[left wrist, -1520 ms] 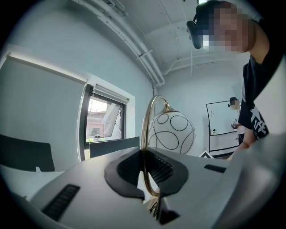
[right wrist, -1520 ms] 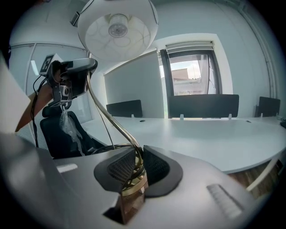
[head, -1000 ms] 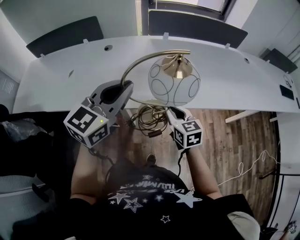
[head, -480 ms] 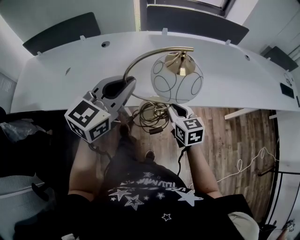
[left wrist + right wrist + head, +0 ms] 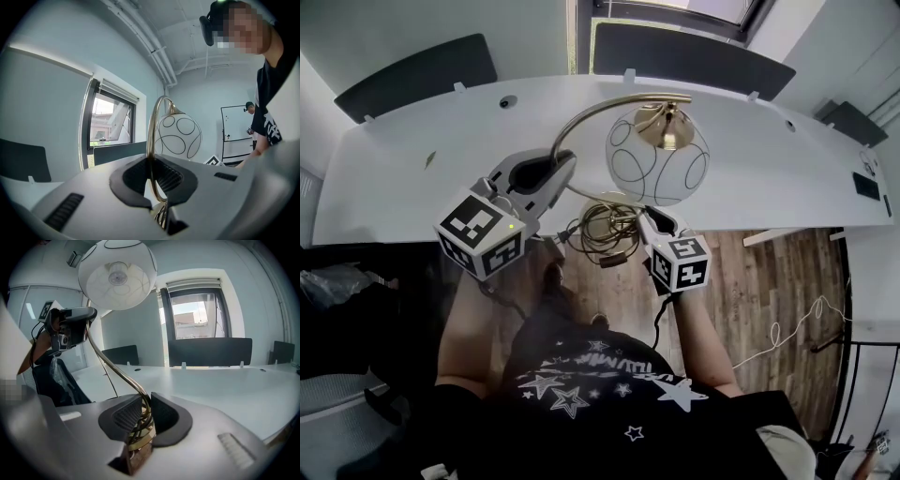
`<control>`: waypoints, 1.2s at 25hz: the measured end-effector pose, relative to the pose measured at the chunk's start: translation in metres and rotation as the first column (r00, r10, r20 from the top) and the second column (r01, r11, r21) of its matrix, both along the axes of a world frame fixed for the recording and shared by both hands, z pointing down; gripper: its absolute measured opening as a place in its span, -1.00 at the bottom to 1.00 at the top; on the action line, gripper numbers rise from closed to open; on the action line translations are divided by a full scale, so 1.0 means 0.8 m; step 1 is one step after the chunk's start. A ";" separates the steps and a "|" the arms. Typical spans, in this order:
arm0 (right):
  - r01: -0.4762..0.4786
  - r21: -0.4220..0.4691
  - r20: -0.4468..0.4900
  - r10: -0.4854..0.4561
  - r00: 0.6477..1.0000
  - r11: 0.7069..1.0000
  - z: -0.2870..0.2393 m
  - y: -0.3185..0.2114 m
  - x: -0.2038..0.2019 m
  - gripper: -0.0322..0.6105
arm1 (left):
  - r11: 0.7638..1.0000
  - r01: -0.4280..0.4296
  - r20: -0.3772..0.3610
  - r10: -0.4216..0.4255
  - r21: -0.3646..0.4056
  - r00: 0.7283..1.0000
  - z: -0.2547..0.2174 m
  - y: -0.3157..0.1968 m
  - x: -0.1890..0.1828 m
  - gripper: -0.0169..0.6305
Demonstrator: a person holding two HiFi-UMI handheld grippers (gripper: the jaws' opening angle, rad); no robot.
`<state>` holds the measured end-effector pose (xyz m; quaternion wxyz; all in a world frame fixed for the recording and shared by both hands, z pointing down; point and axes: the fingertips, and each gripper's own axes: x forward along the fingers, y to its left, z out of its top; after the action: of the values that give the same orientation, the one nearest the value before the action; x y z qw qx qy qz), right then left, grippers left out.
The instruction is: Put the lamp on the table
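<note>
The lamp has a white glass globe (image 5: pixel 657 167) with black rings, hanging from a curved brass stem (image 5: pixel 581 117). It hangs in the air over the near edge of the white table (image 5: pixel 403 178). My left gripper (image 5: pixel 551 174) is shut on the stem (image 5: pixel 151 136) partway up, with the globe (image 5: pixel 178 137) just beyond it. My right gripper (image 5: pixel 649 217) is shut on the lamp's lower stem at its brass base (image 5: pixel 139 439); the globe (image 5: pixel 117 275) hangs above it. The coiled cord (image 5: pixel 605 230) dangles between the two grippers.
Dark screen panels (image 5: pixel 417 70) (image 5: pixel 694 52) stand along the table's far edge. A small dark object (image 5: pixel 865 185) lies at its right end. Wood floor (image 5: pixel 769 281) with a thin cable shows below. A window (image 5: pixel 197 317) is behind the table.
Both grippers have carried the lamp a little forward and up, so the globe now hangs further over the table. Both grips look the same.
</note>
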<state>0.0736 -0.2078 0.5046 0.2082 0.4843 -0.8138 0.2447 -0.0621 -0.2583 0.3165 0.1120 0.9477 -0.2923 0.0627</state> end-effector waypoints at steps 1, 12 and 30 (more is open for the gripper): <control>0.003 0.003 0.001 -0.003 1.000 1.000 -0.007 0.010 0.004 -0.74 | 1.000 0.005 -0.001 -0.005 0.004 1.000 -0.008 0.012 0.004 -0.88; -0.022 0.016 -0.025 0.023 0.999 1.000 -0.009 -0.010 -0.009 -0.74 | 0.999 -0.030 -0.008 0.031 0.045 0.999 -0.009 -0.005 -0.010 -0.88; -0.102 0.025 -0.078 0.104 0.992 0.994 -0.034 -0.081 -0.063 -0.74 | 0.994 -0.096 -0.014 0.097 0.059 0.995 -0.027 -0.075 -0.072 -0.88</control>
<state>0.0229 -0.2730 0.4771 0.2222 0.5372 -0.7813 0.2273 -0.1196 -0.3182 0.2947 0.0836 0.9640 -0.2470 0.0513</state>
